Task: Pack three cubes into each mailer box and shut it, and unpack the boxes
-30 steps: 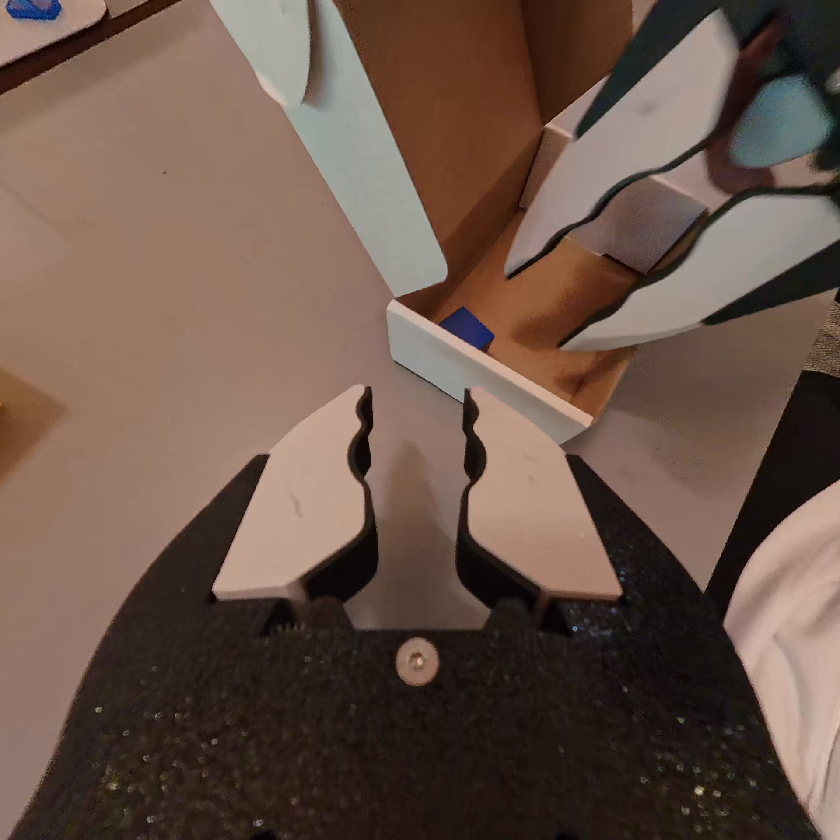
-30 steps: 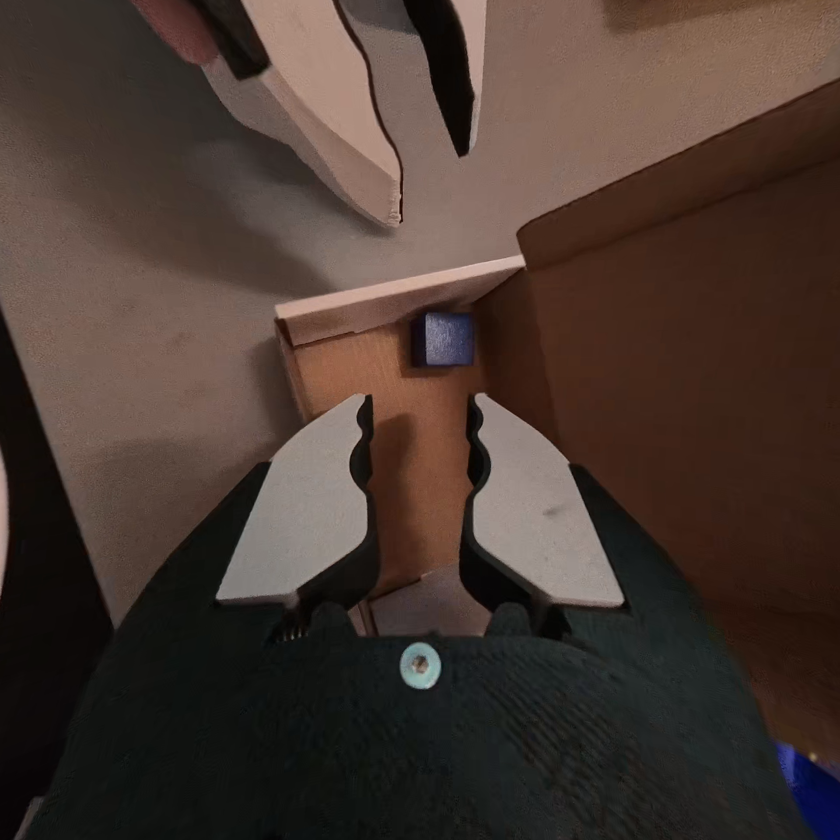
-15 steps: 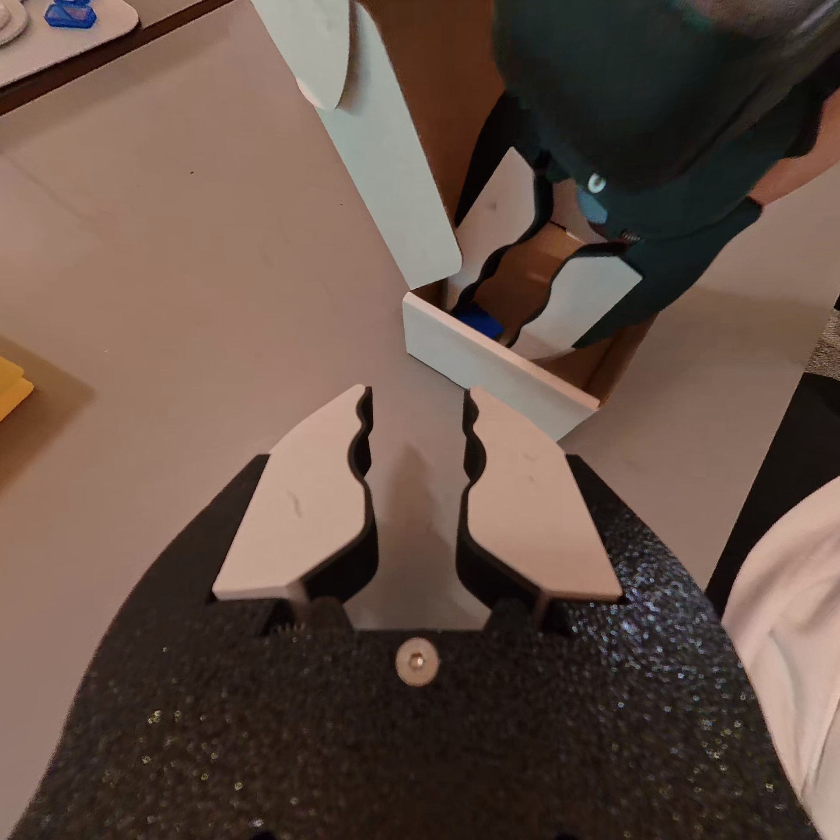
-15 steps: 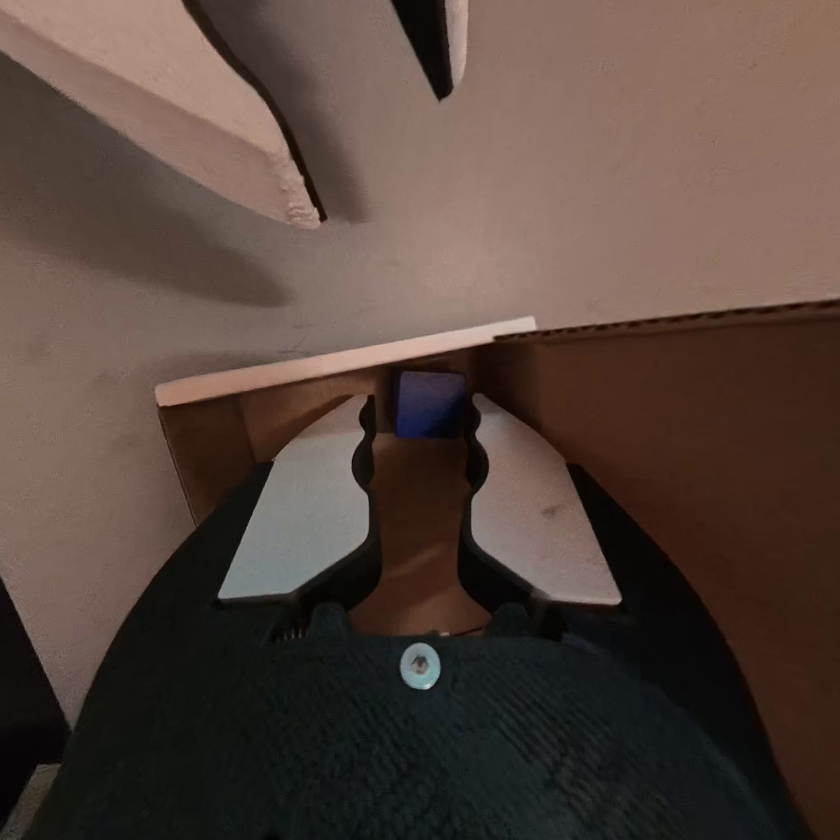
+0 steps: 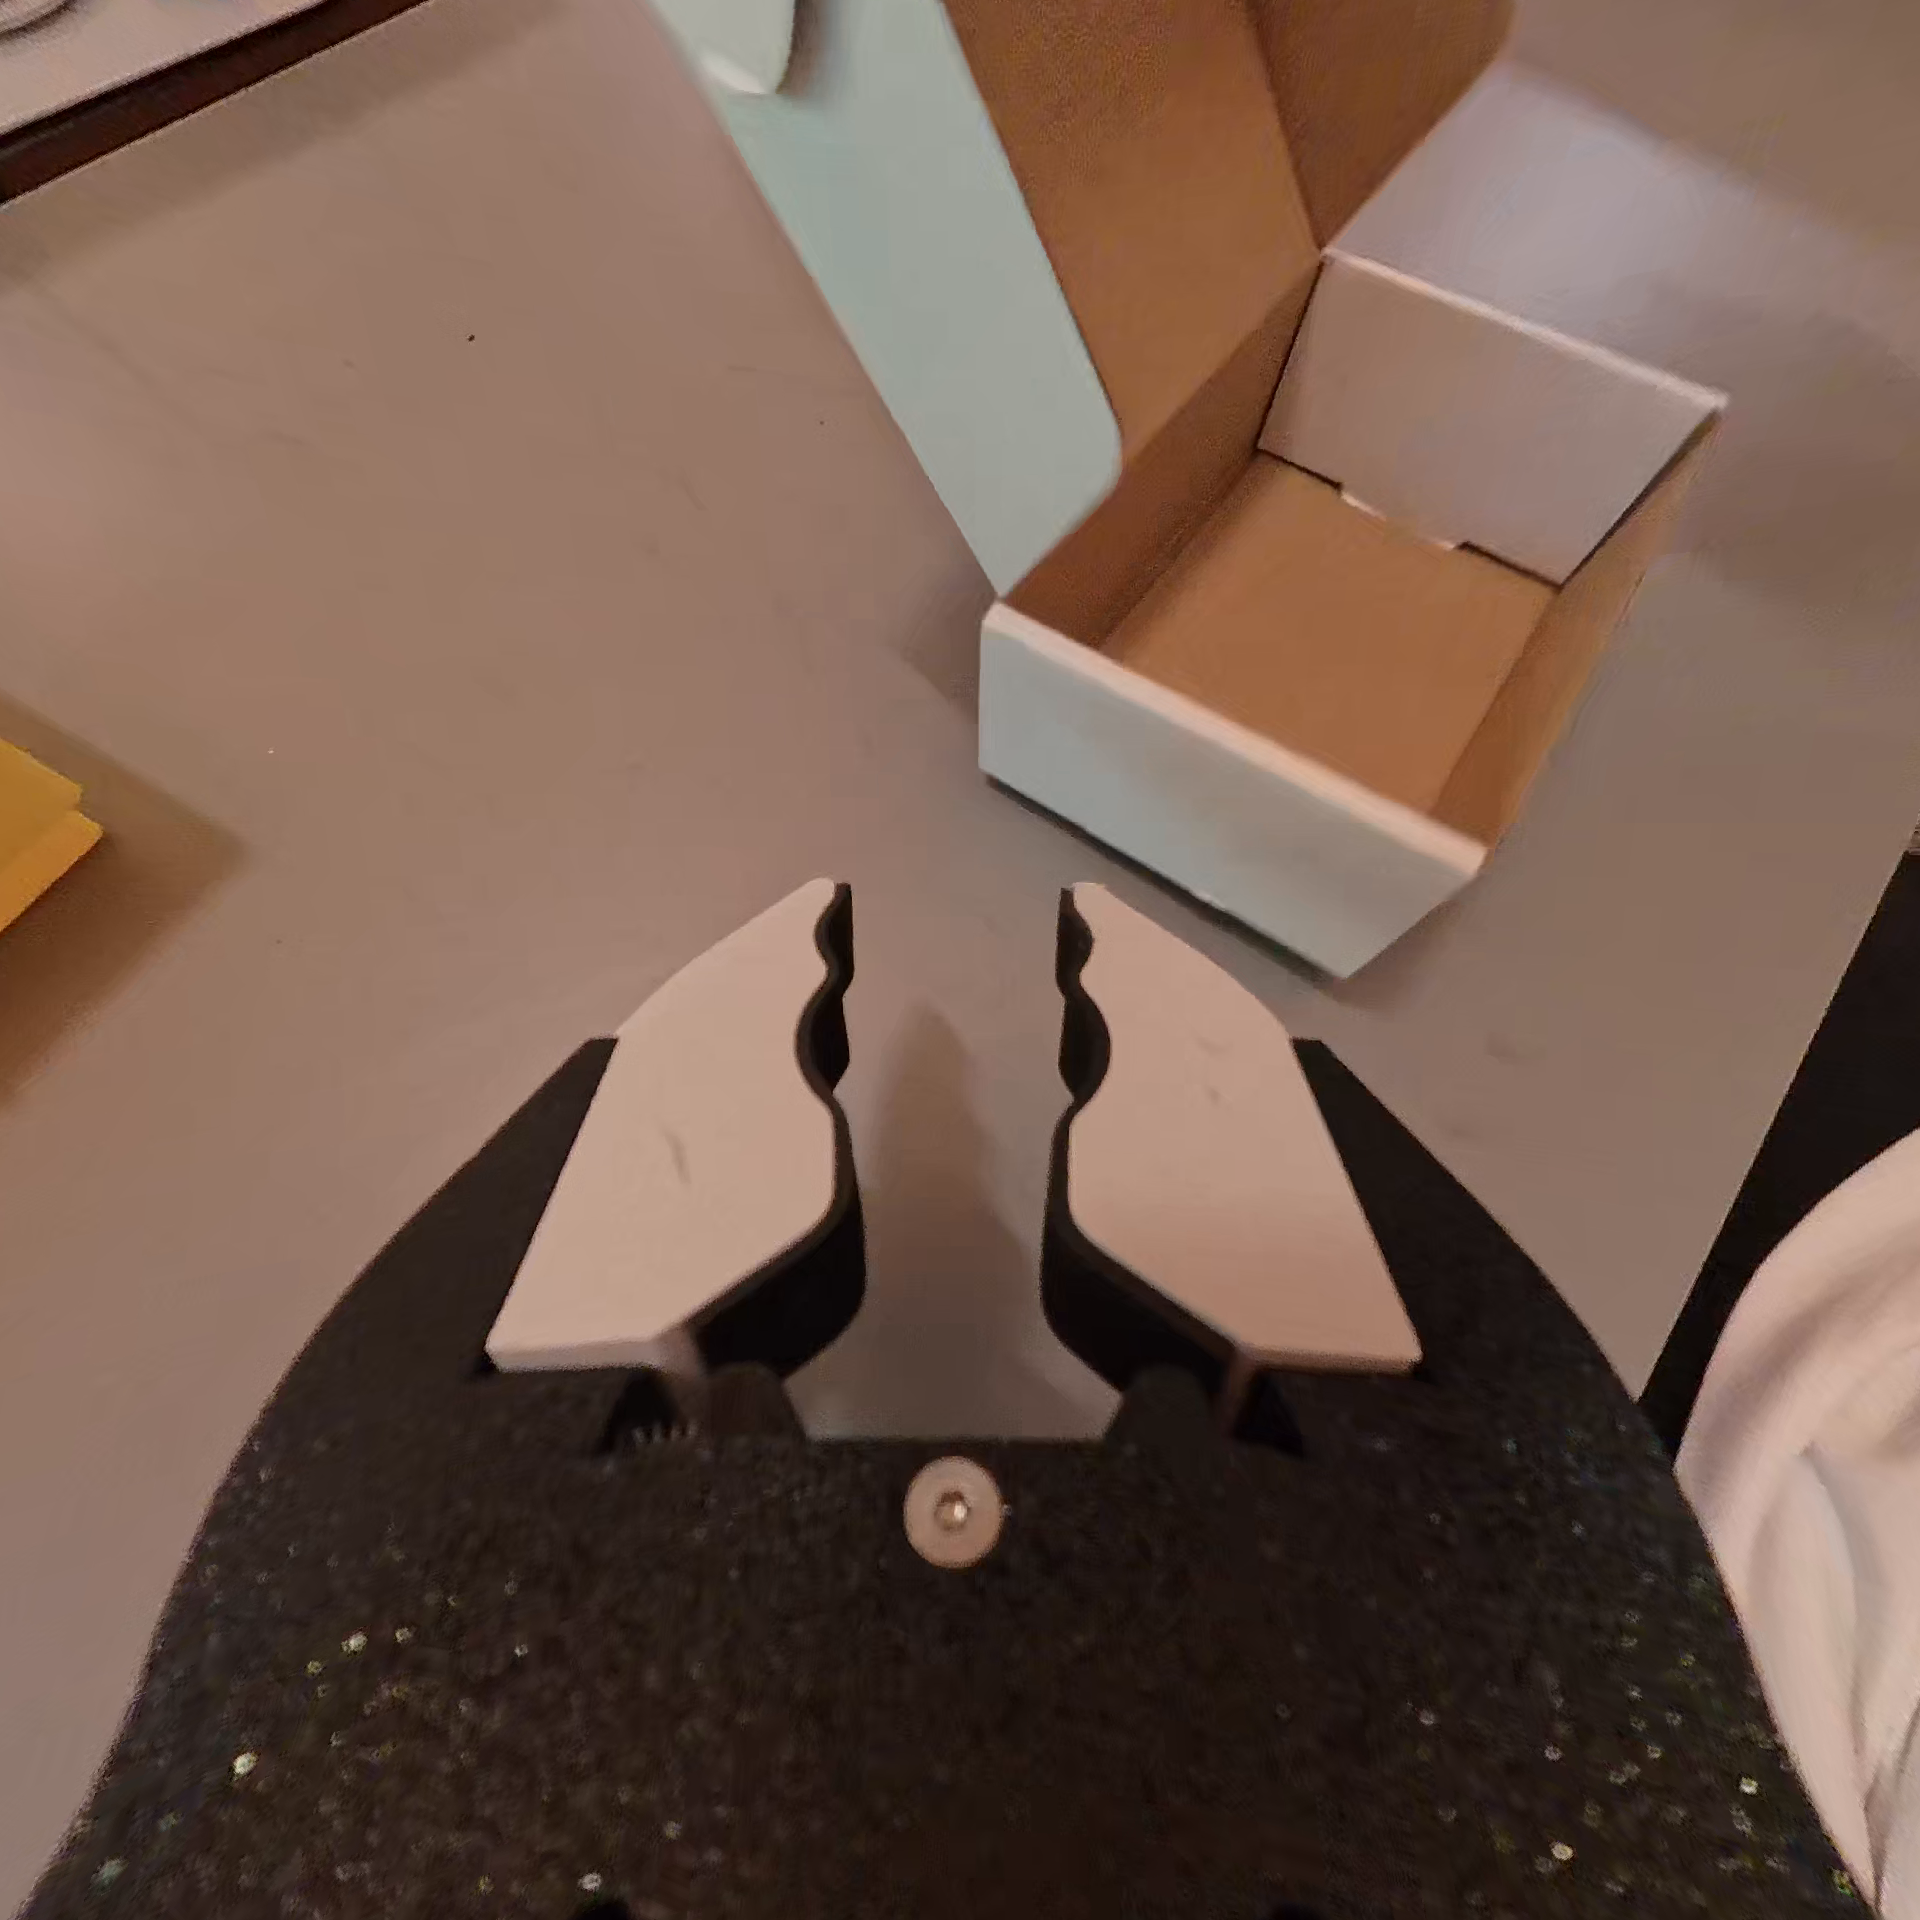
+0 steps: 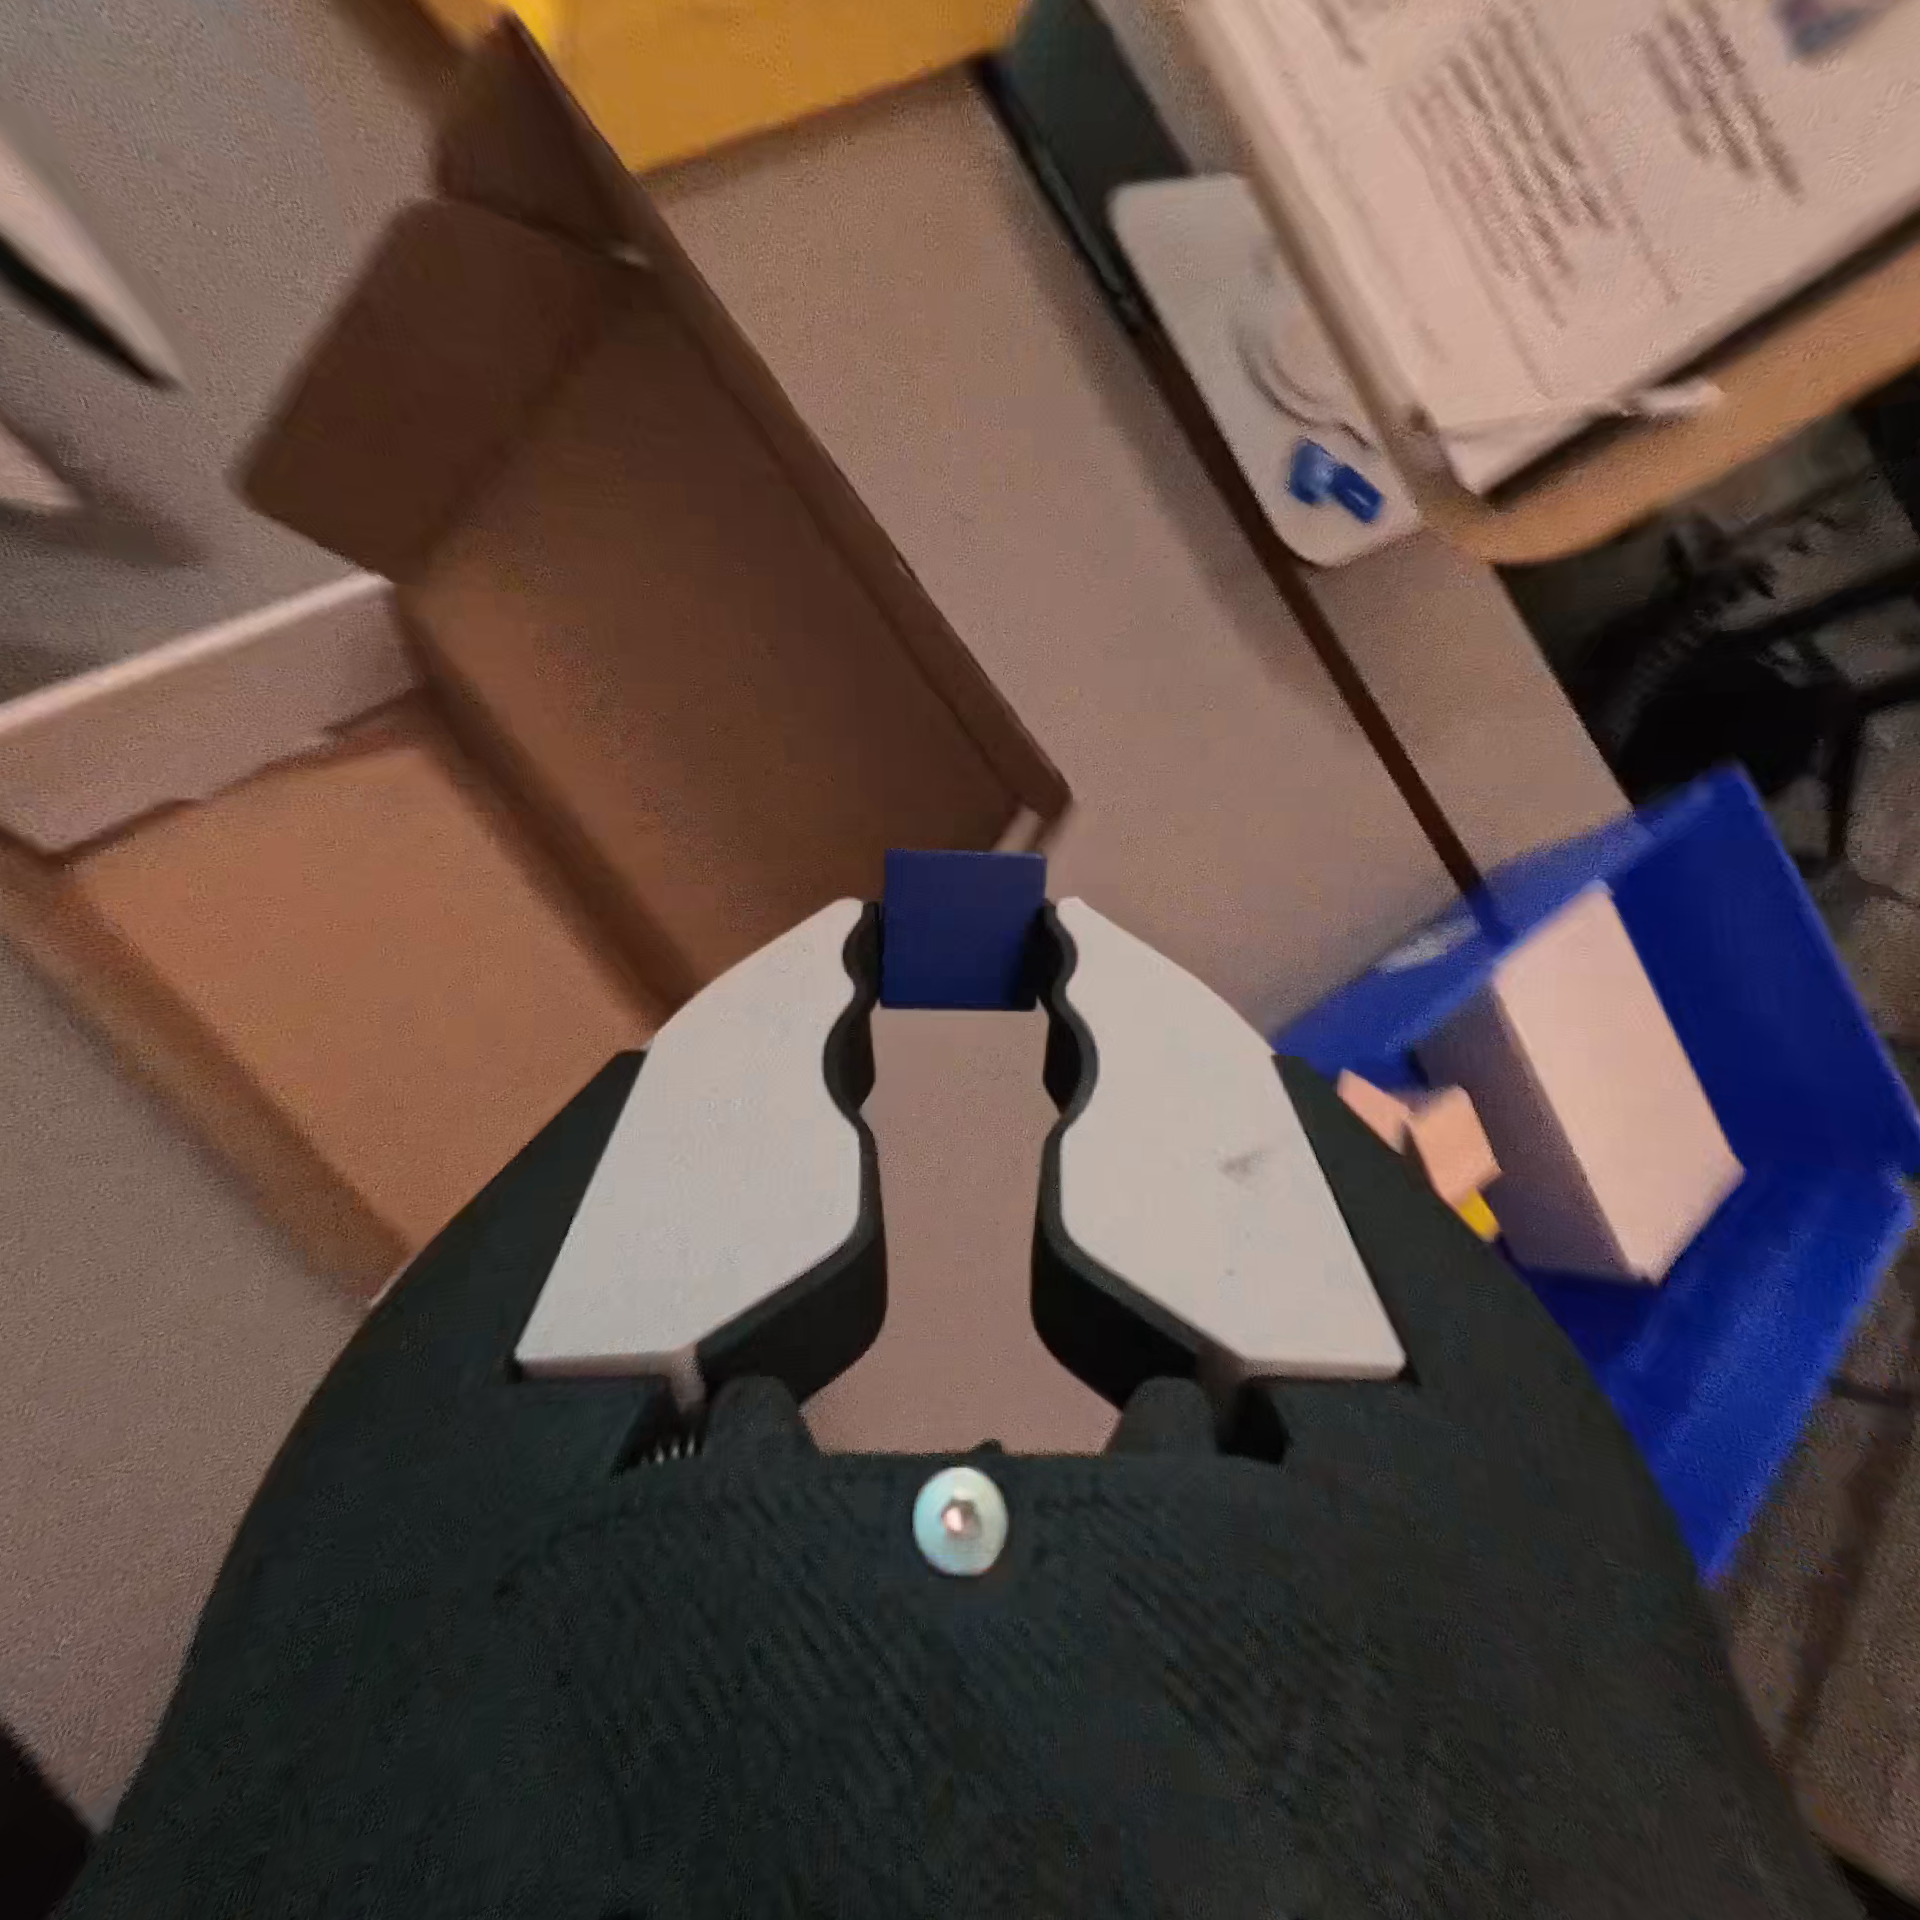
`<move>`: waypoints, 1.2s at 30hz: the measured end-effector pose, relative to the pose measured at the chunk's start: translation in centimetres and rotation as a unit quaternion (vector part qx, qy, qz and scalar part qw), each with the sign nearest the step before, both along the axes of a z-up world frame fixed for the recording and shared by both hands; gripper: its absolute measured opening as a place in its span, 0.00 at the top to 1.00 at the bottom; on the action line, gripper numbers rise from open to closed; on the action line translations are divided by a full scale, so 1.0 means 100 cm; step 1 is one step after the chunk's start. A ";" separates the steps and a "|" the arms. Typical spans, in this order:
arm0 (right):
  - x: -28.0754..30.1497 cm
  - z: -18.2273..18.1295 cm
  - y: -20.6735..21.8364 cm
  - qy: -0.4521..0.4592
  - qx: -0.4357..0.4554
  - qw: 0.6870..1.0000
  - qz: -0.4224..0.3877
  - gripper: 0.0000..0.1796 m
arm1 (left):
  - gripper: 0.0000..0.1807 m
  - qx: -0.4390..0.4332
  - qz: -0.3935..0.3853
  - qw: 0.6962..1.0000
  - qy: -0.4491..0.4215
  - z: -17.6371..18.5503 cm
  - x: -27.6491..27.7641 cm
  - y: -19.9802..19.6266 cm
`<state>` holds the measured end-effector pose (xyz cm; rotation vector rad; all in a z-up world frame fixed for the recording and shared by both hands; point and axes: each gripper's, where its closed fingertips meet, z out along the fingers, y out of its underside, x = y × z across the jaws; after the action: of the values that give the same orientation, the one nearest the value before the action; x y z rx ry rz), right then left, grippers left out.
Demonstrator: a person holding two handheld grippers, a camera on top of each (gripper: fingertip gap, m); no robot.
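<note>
A white mailer box (image 5: 1226, 821) with a brown inside stands open on the grey table, lid (image 5: 1122, 239) raised; I see no cube in it in the left wrist view. My left gripper (image 5: 954, 904) is open and empty, hovering over the table just in front of the box's near wall. My right gripper (image 6: 961, 914) is shut on a blue cube (image 6: 958, 928), held above the table beside the box's open lid (image 6: 623, 540). The box also shows in the right wrist view (image 6: 187, 686).
A blue bin (image 6: 1704, 1174) holding a white box (image 6: 1590, 1091) and small cubes stands at the table's right. A yellow object (image 5: 31, 842) lies at the left. Papers (image 6: 1558, 177) and a white tray (image 6: 1247, 353) lie on a neighbouring desk. A white sleeve (image 5: 1818, 1455) is at the lower right. The left gripper's tips are roughly 25 cm from the right gripper's. Measured from the fingertips, the yellow object (image 5: 31, 842) is 20 cm or so from the left gripper and 35 cm from the right.
My right gripper reached into the box, closed on the blue cube, and lifted it out toward the blue bin. The box now shows no cube. The left gripper stayed open.
</note>
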<state>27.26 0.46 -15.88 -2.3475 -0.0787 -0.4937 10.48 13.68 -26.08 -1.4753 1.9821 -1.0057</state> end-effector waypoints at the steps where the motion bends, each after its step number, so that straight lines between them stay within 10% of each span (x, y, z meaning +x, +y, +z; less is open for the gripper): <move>1: 0.033 0.002 -0.017 -0.014 0.002 0.998 -0.055 0.84 | 0.80 -0.001 0.000 1.000 0.001 -0.001 0.000 0.000; 11: 0.228 -0.050 -0.134 0.008 -0.053 0.952 -0.301 0.84 | 0.80 0.010 -0.003 1.000 0.005 -0.005 0.002 -0.004; 20: 0.273 -0.088 -0.142 0.043 -0.112 0.936 -0.332 0.84 | 0.80 0.007 0.003 1.000 0.022 -0.016 0.004 -0.002; 24: 0.265 -0.092 -0.135 0.052 -0.097 0.937 -0.333 0.65 | 0.80 0.003 0.006 1.000 0.023 -0.020 0.004 -0.003; 36: 0.053 -0.025 0.034 -0.010 0.029 0.998 0.057 0.86 | 0.81 -0.039 0.014 0.999 0.032 -0.024 0.015 -0.007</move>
<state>32.51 3.82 -18.34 -2.2668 -0.2046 -0.4581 11.97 12.93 -28.44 -1.5899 1.9810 -1.0463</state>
